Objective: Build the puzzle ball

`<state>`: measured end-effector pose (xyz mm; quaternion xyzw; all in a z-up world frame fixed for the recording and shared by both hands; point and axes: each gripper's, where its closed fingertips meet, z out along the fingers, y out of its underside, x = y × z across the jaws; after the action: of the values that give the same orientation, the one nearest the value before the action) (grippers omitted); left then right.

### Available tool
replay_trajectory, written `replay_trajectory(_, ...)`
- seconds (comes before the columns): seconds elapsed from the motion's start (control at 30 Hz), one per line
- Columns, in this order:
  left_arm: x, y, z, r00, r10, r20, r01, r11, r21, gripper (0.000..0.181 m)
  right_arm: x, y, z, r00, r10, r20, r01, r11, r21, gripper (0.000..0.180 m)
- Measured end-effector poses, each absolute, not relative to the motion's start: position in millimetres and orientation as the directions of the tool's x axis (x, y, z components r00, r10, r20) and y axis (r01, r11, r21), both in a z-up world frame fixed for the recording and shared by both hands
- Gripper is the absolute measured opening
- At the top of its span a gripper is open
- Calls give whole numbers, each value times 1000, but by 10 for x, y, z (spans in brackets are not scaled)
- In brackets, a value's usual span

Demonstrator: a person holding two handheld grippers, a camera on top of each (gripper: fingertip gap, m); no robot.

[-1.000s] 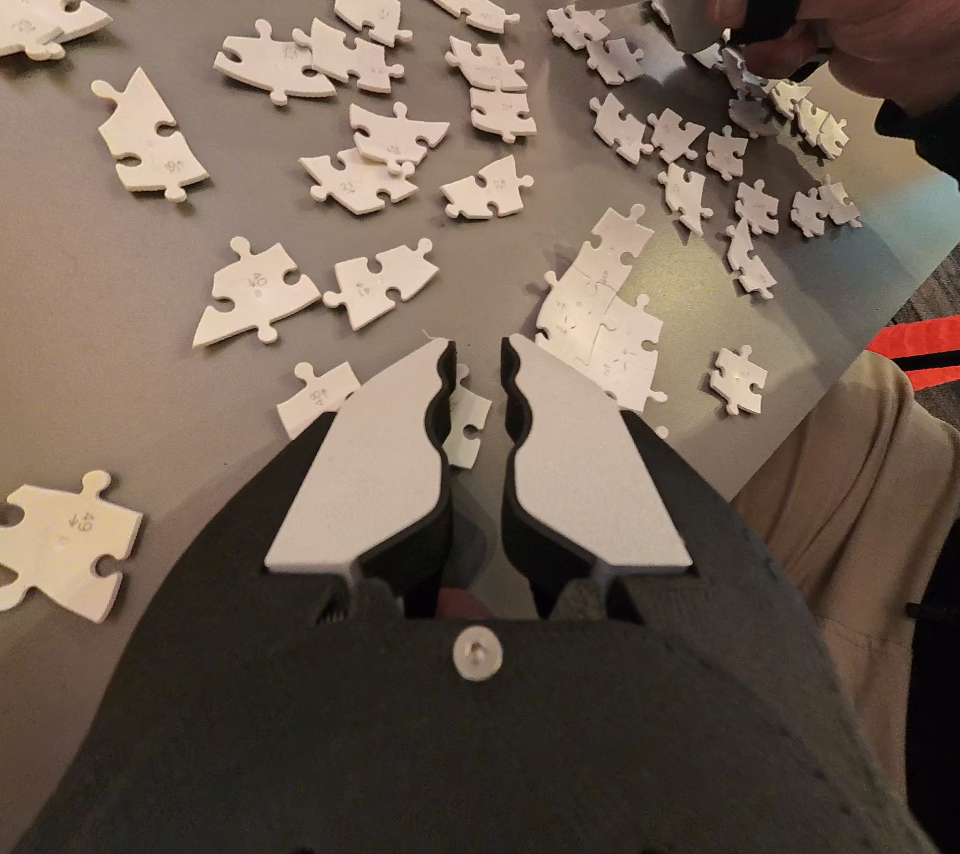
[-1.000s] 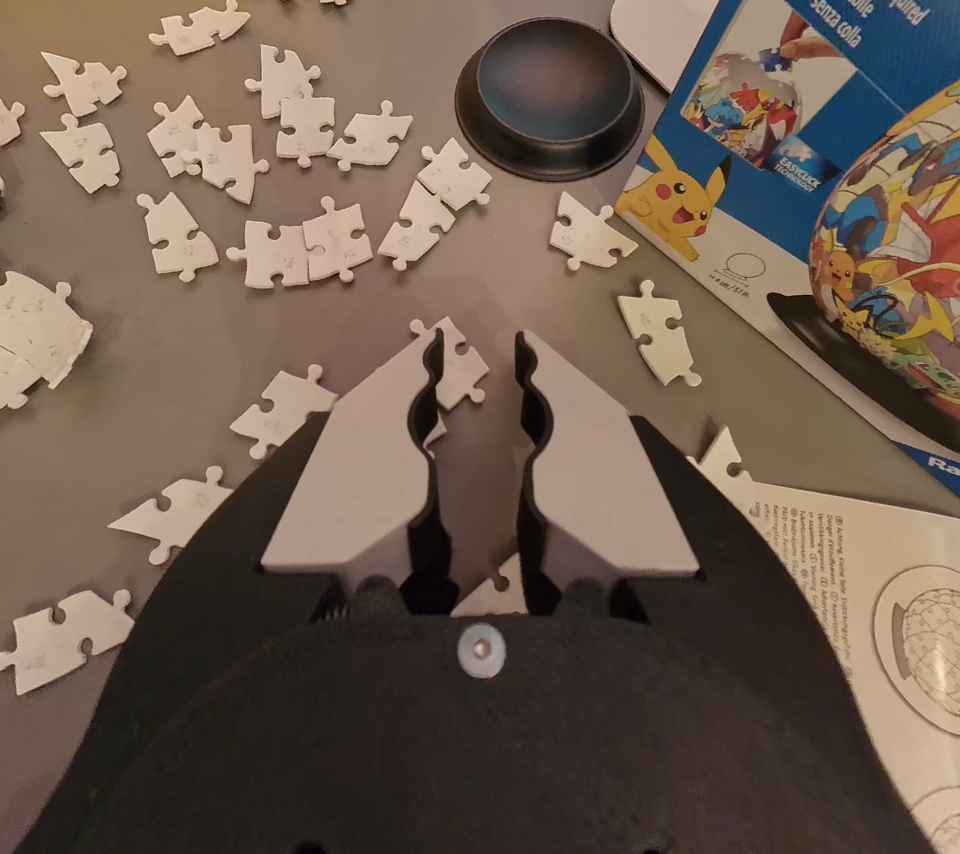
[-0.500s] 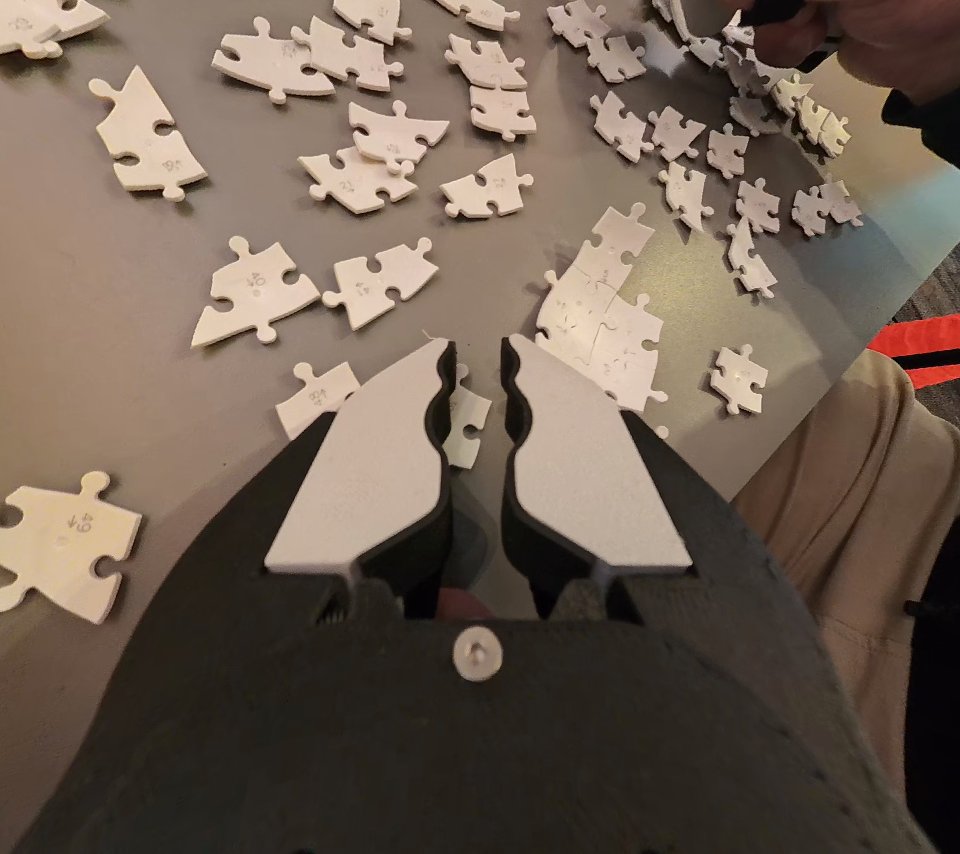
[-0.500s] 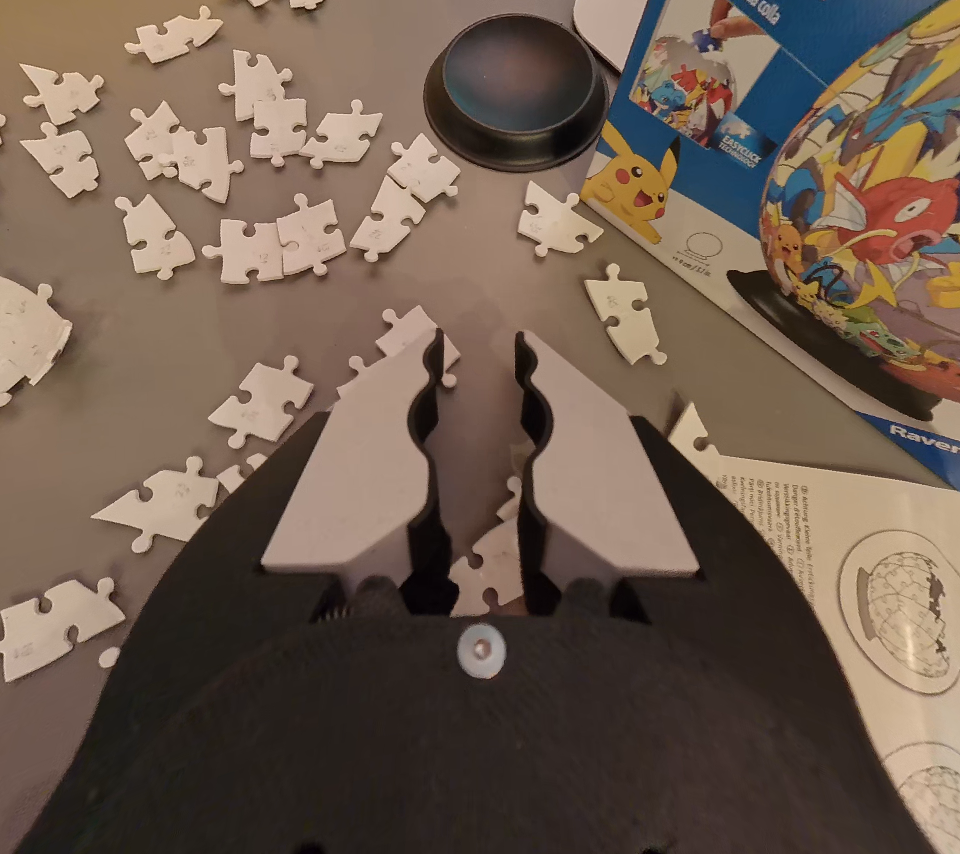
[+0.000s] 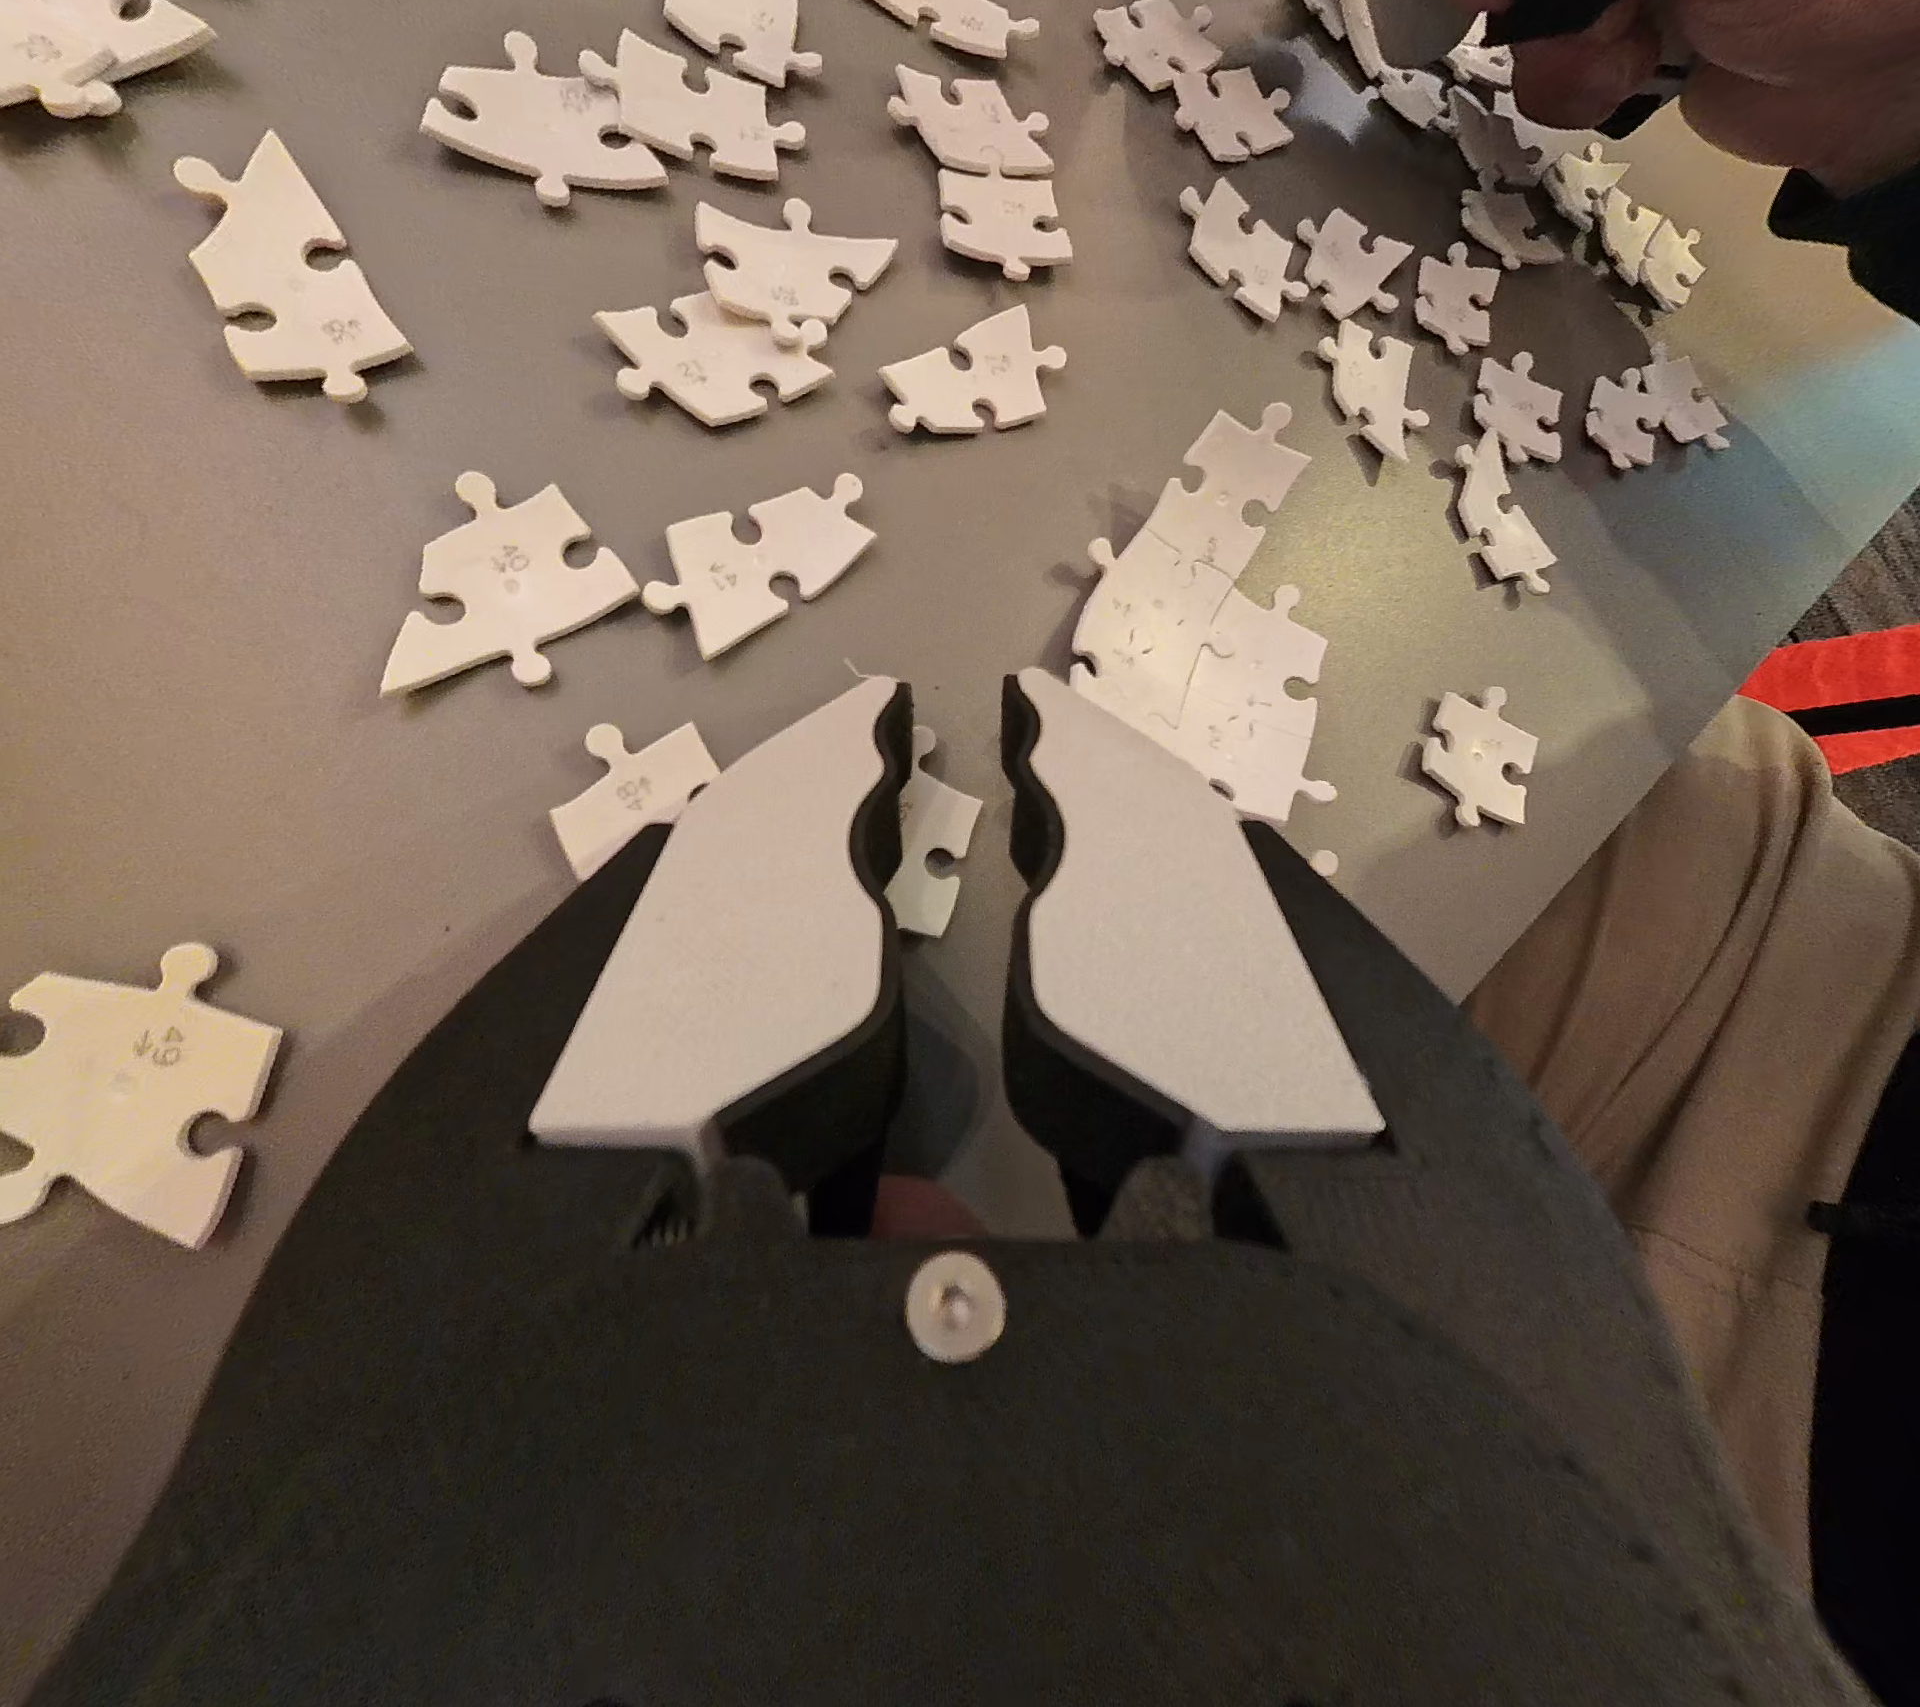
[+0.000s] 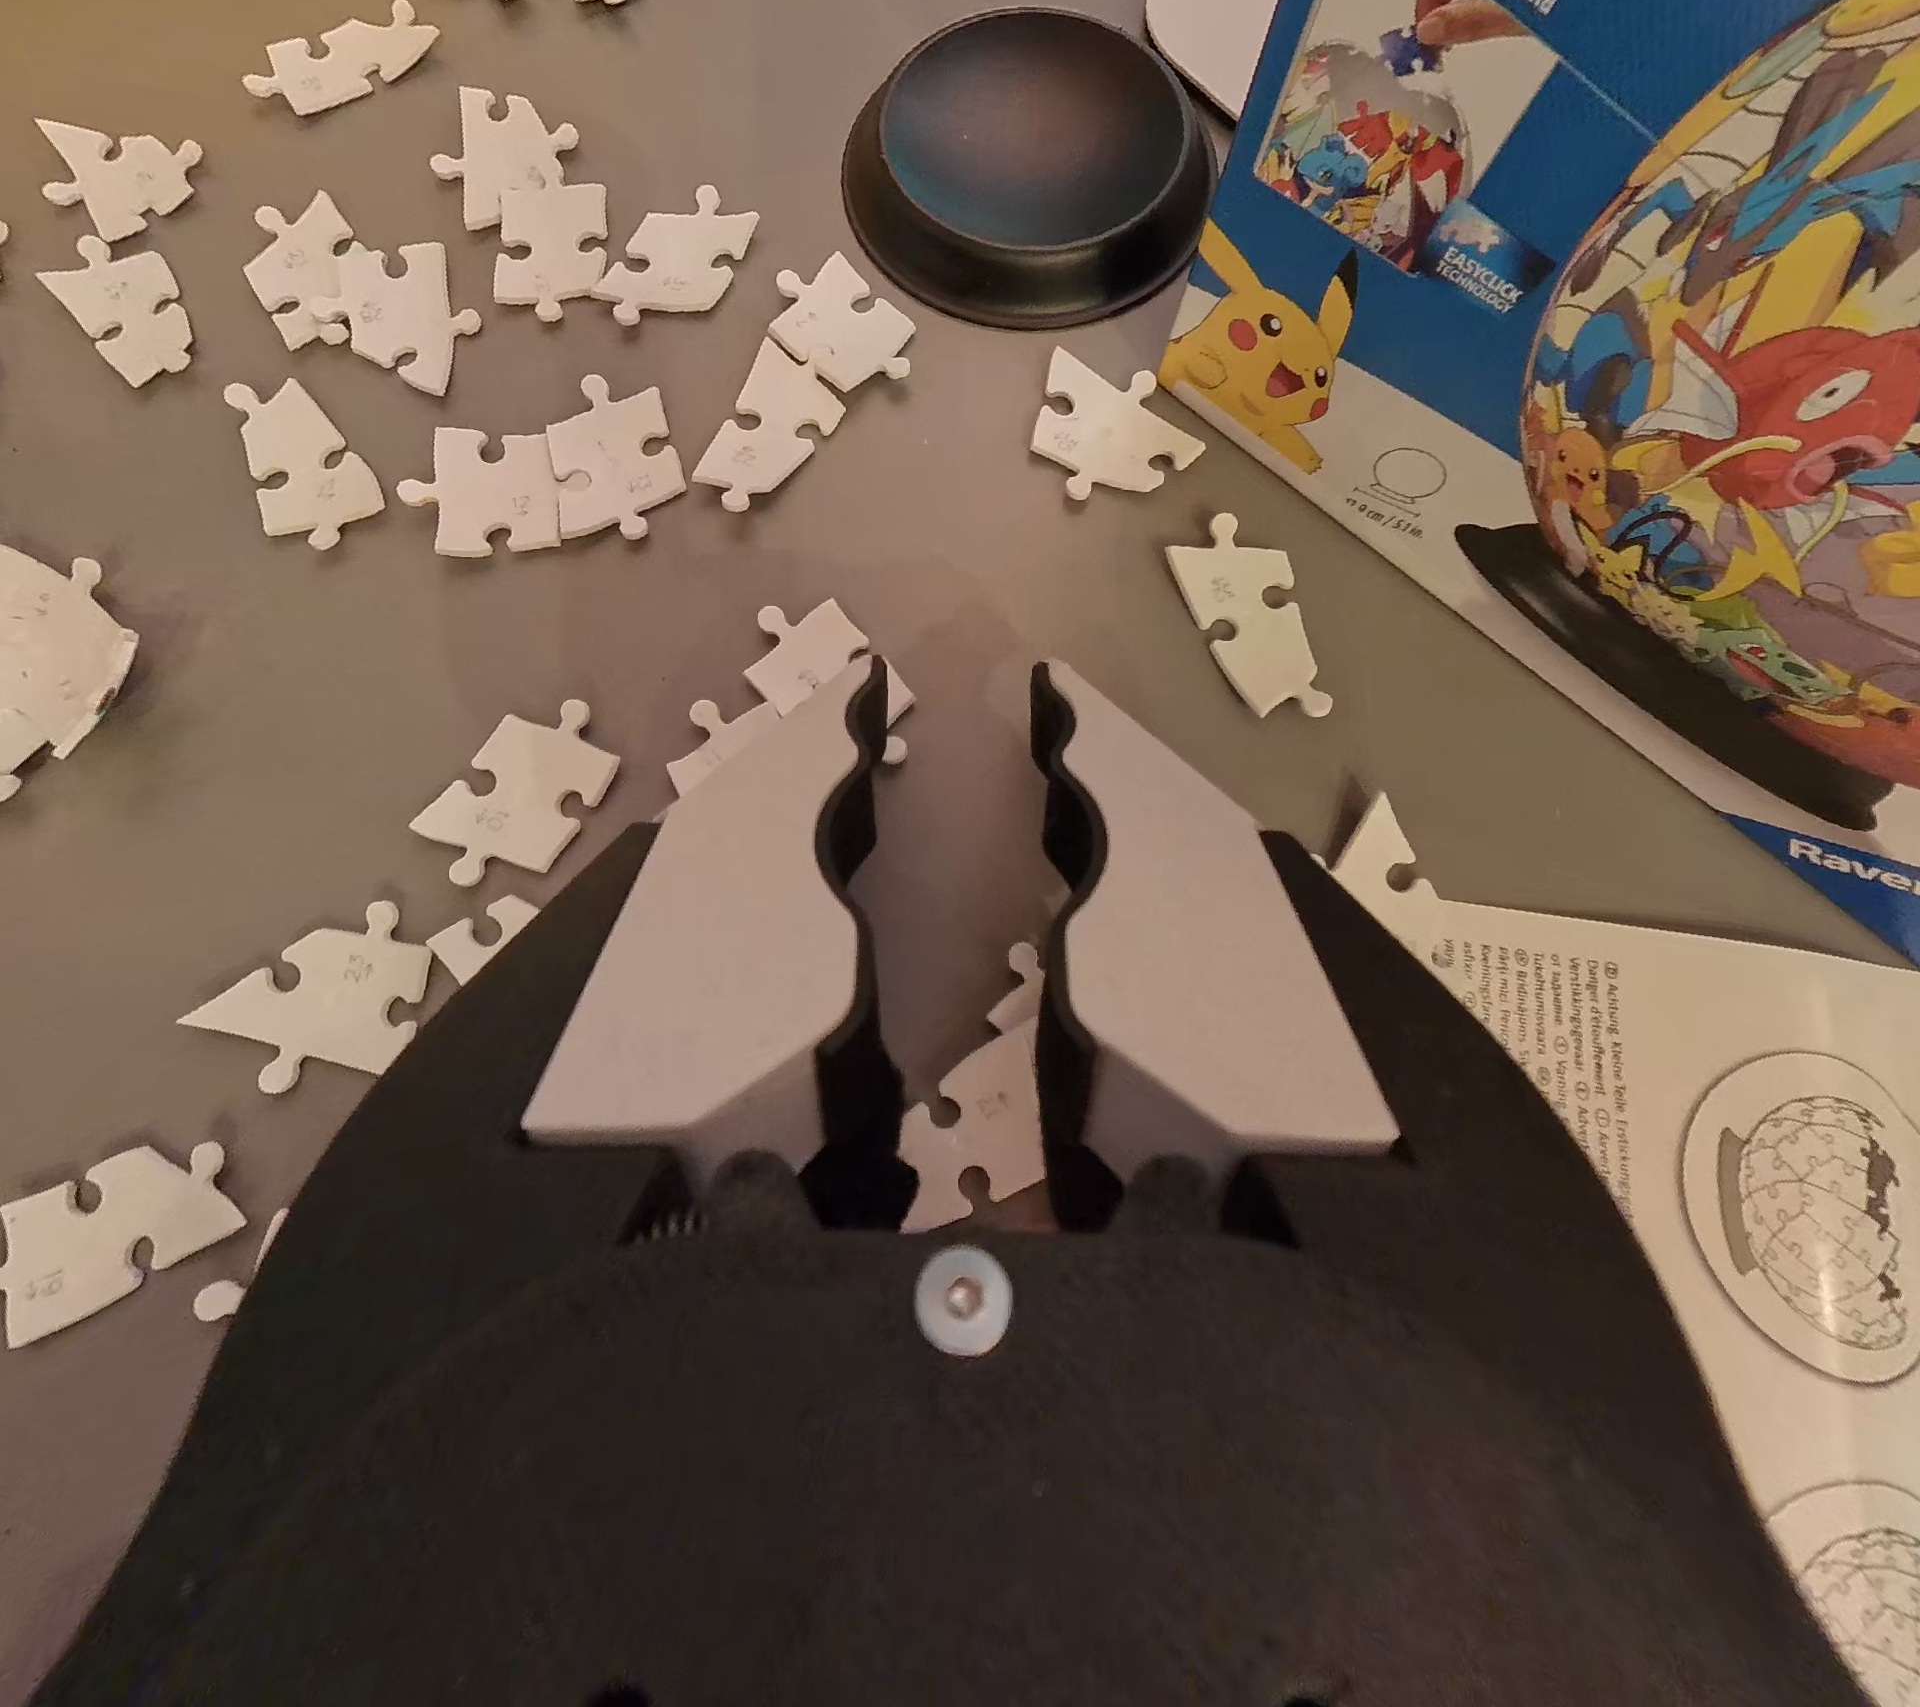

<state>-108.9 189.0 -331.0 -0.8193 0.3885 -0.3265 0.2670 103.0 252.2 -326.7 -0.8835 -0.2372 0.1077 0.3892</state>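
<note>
Left gripper (image 5: 956,696) hangs low over the grey table (image 5: 208,722), fingers parted with a narrow gap and nothing between them; one white puzzle piece (image 5: 935,857) lies on the table under that gap. Just to the right of the fingertips sits the joined patch of pieces (image 5: 1205,618), several locked together, one edge hidden behind the right finger. Loose white pieces (image 5: 520,577) are scattered all across the table, blank side up. Over on the other side, the right gripper (image 6: 956,691) is also released, fingers apart and empty, held above the table with a piece (image 6: 977,1127) showing through the gap near the hinge. Ahead of it stands the black round stand (image 6: 1029,203), and to its right the blue puzzle box (image 6: 1558,255), upright. An instruction sheet (image 6: 1662,1138) lies flat at the right edge.
</note>
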Motion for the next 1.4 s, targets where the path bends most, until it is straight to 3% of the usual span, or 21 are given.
replay_trajectory(0.2, -1093, 1890, -3279, 479, -810, 339, -445, -557, -702, 17, 1006, 2528, -3258, 861, 509, -2, 341, -579, -741, 26)
replay_trajectory(0.37, -1140, 1992, -3029, 476, -784, 398, -282, -565, -775, 19, 963, 2561, -3213, 857, 515, 5, 344, -566, -749, 26)
replay_trajectory(0.7, -1504, 2126, -2473, 538, -797, 274, -73, -368, -927, 20, 660, 2683, -3063, 827, 561, 28, 372, -511, -775, 25)
replay_trajectory(1.07, -2301, 2194, -1745, 666, -706, 241, 198, -144, -970, 16, 270, 2780, -3001, 783, 621, 37, 406, -466, -786, 24)
replay_trajectory(1.4, -2674, 2258, -1804, 698, -649, 304, 266, -159, -951, 18, 119, 2793, -2970, 763, 645, 34, 415, -449, -791, 24)
